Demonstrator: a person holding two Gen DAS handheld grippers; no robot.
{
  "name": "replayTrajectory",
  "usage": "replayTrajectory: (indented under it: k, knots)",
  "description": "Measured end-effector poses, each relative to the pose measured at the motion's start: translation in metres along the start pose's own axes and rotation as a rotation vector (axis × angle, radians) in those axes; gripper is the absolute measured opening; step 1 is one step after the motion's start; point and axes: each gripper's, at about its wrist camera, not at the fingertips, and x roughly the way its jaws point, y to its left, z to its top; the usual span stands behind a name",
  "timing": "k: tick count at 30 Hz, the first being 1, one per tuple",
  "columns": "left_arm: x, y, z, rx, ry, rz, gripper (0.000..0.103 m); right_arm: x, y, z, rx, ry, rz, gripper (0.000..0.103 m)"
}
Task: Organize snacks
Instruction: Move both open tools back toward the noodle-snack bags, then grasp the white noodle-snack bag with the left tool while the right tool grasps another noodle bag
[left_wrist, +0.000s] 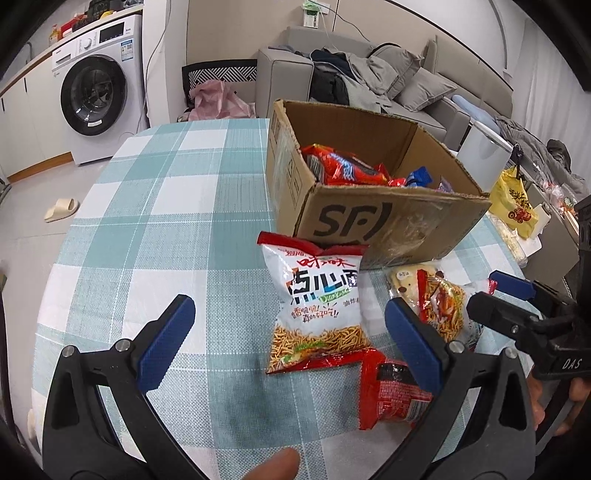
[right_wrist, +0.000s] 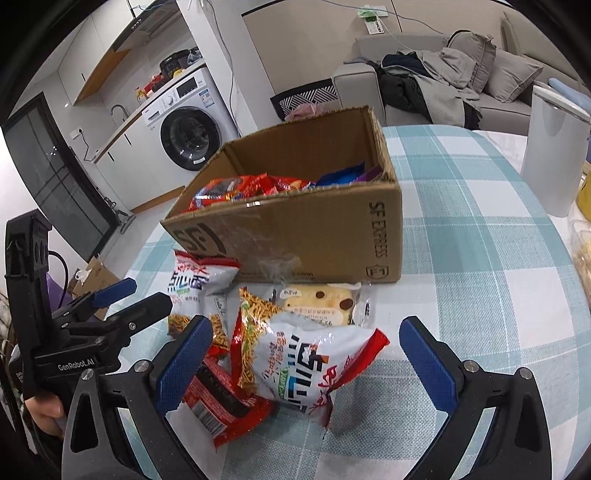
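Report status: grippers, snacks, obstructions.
Left gripper open, empty; right gripper open, empty. Four snack packs loose on table before cardboard box; box part-filled. Nothing blocking.

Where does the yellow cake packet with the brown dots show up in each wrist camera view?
Left wrist: cake packet sits right of centre, partly hidden under a noodle bag, beside the box's front corner.
Right wrist: cake packet sits centre, just below the box.
Shared landmark: SF cardboard box.

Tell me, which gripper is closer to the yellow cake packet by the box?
Right. The right gripper faces the cake packet almost straight on, with one noodle bag between. The left gripper is off to the side, aimed at another noodle bag.
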Motion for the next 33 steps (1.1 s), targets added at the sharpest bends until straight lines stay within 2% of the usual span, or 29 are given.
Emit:
replayTrajectory:
  k: [12, 21, 23, 26, 29, 33]
  knots:
    - [0.026, 0.005, -0.004, -0.015, 0.054, 0.012, 0.102, 0.023, -0.002, -0.013, 0.023, 0.081, 0.023, 0.103]
    - [0.046, 0.006, -0.002, -0.03, 0.085, 0.01, 0.102, 0.035, 0.004, -0.019, 0.007, 0.108, 0.029, 0.101]
    - [0.048, 0.006, -0.002, -0.027, 0.093, 0.011, 0.102, 0.036, 0.005, -0.019, 0.008, 0.112, 0.031, 0.098]
    - [0.05, 0.004, -0.003, -0.015, 0.09, 0.004, 0.102, 0.037, 0.003, -0.019, 0.018, 0.12, 0.046, 0.087]
    - [0.051, 0.002, -0.004, -0.002, 0.091, 0.001, 0.094, 0.035, 0.0, -0.019, 0.025, 0.117, 0.043, 0.083]
    - [0.046, -0.003, -0.006, 0.022, 0.083, -0.021, 0.077, 0.032, 0.0, -0.02, 0.027, 0.115, 0.062, 0.077]
